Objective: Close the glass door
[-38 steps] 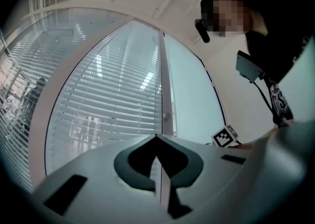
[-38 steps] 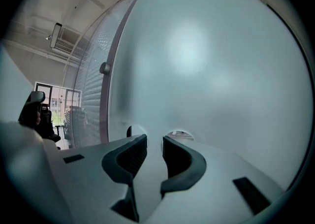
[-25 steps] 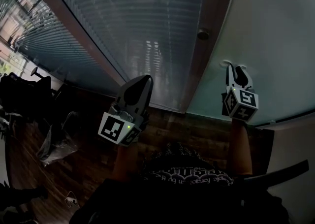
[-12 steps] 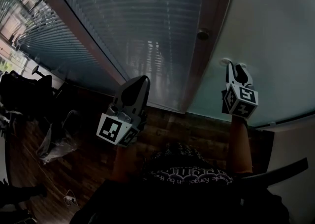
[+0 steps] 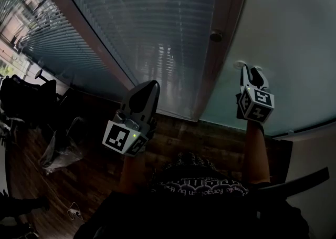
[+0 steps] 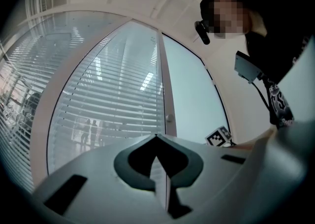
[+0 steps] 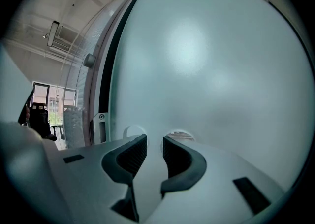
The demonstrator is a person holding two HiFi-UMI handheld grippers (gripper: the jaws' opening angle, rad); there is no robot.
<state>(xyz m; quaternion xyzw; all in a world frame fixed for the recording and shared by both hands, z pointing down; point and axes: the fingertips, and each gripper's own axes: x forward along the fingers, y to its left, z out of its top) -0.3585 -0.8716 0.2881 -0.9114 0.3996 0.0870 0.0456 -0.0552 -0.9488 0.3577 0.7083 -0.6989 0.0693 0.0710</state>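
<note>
The frosted glass door [image 5: 283, 33] fills the right of the head view, next to a brown frame post [image 5: 220, 17] that bears a round fitting [image 5: 216, 37]. My right gripper [image 5: 252, 72] points at the door with its tips close to the glass. In the right gripper view its jaws [image 7: 155, 144] stand apart and nothing shows between the pads. Two small round mounts [image 7: 129, 130] [image 7: 179, 133] peek out behind the tips. A dark gap [image 7: 109, 60] runs along the door's left edge. My left gripper [image 5: 149, 85] hangs shut and empty before the blinds, its tips [image 6: 157, 137] together.
A glass wall with horizontal blinds [image 5: 147, 22] stands left of the post. On the dark wooden floor [image 5: 210, 138] at the left are an office chair [image 5: 21, 99] and a crumpled plastic bag [image 5: 60, 151]. The person's dark top [image 6: 275, 31] shows in the left gripper view.
</note>
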